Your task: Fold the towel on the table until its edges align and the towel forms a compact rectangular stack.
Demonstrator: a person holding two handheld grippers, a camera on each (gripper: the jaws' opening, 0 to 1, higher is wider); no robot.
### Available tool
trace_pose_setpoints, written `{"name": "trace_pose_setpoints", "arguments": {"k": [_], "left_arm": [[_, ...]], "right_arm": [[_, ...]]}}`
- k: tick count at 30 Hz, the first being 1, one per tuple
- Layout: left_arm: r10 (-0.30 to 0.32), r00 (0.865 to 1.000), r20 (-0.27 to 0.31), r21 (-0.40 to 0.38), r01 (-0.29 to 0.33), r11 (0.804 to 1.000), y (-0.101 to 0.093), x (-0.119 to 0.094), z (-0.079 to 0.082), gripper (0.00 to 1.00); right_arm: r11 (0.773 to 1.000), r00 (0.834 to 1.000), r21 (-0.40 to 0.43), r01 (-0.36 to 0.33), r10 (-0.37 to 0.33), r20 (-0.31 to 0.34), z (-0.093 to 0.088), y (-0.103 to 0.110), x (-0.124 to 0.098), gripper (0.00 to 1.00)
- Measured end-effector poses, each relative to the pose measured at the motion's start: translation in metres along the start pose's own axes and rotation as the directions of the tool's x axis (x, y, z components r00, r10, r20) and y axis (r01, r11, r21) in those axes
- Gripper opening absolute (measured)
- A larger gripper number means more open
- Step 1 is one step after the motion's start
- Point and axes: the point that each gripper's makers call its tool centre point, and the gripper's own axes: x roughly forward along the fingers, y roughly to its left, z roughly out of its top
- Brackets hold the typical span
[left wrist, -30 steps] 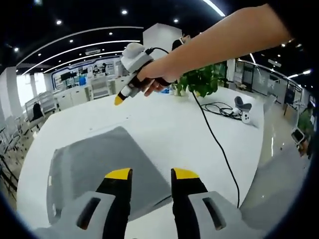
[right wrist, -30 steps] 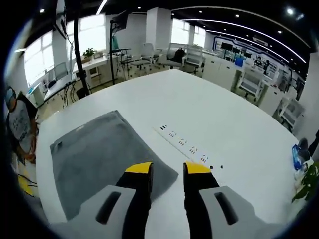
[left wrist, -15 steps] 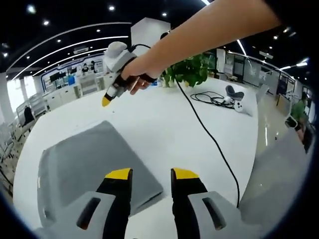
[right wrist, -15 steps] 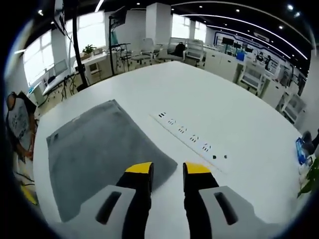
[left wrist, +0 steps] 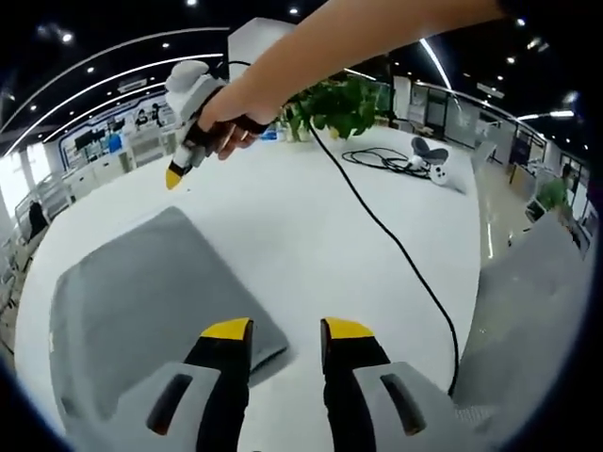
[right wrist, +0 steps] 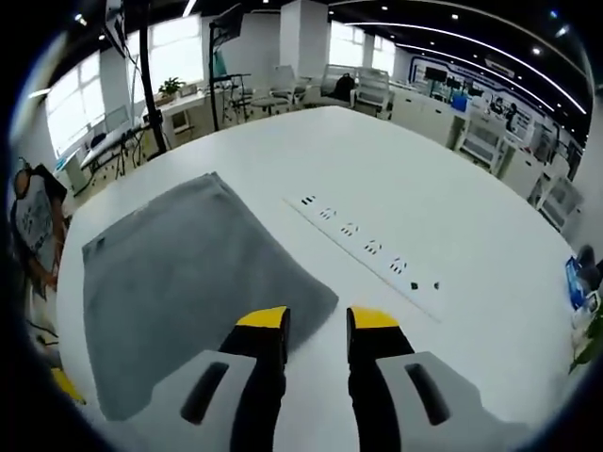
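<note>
While the left gripper (left wrist: 276, 329) hangs over the towel's (left wrist: 141, 297) near corner with jaws spread and nothing between them, the risk in the left gripper view is a shallow bite: catch only the top ply or miss the corner and the fold goes skewed. Towel is grey, soft nap, matte, lying flat on the glossy white desk (left wrist: 311, 217), looks already doubled at the near edge. Black cable (left wrist: 396, 245) runs across the desk just beside; a sweep could snag it. Right gripper (left wrist: 174, 174) hovers over the far side, held in a hand (left wrist: 231, 118); can't tell its jaws here.

Right gripper view: right gripper (right wrist: 317, 320) jaws spread, empty, above the towel (right wrist: 179, 282) corner. Socket strip (right wrist: 367, 250) sits flush in the desk near that edge. Smooth desk means the towel can slide when dragged, so the edges misalign.
</note>
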Motion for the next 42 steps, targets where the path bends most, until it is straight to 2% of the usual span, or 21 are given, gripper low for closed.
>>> {"name": "trace_pose_setpoints", "arguments": {"k": [7,16,20,27,29,32,37,42], "left_arm": [[-0.011,0.999,-0.046,0.008,0.012,1.000,0.005,0.015,-0.013,0.28],[-0.040,0.993,-0.111,0.018,0.042,0.999,0.006,0.034,-0.029,0.26],[-0.044,0.990,-0.132,0.037,0.049,0.998,0.006,0.037,-0.033,0.25],[-0.041,0.989,-0.142,0.055,0.049,0.997,0.012,0.037,-0.034,0.18],[-0.045,0.989,-0.143,0.058,0.054,0.997,0.013,0.037,-0.034,0.17],[-0.044,0.988,-0.145,0.096,0.058,0.994,0.014,0.037,-0.035,0.15],[-0.035,0.990,-0.140,0.109,0.051,0.993,0.020,0.039,-0.036,0.09],[-0.030,0.990,-0.139,0.114,0.046,0.992,0.021,0.040,-0.036,0.07]], "right_arm": [[1.000,1.000,0.002,-0.004,0.004,-0.013,-0.015,-0.002,0.007,0.22],[1.000,1.000,-0.005,-0.005,0.005,-0.021,-0.016,-0.005,0.013,0.22],[1.000,1.000,0.019,-0.009,0.009,-0.017,-0.016,-0.009,0.021,0.21],[0.999,1.000,0.032,-0.011,0.012,-0.024,-0.014,-0.010,0.042,0.21],[0.999,1.000,0.031,-0.011,0.012,-0.024,-0.015,-0.009,0.042,0.21],[0.999,1.000,0.038,-0.008,0.009,-0.024,-0.015,-0.009,0.052,0.21],[0.998,0.999,0.063,-0.008,0.011,-0.043,-0.022,-0.008,0.062,0.21],[0.996,0.998,0.084,0.005,0.001,-0.065,-0.027,-0.010,0.067,0.18]]}}
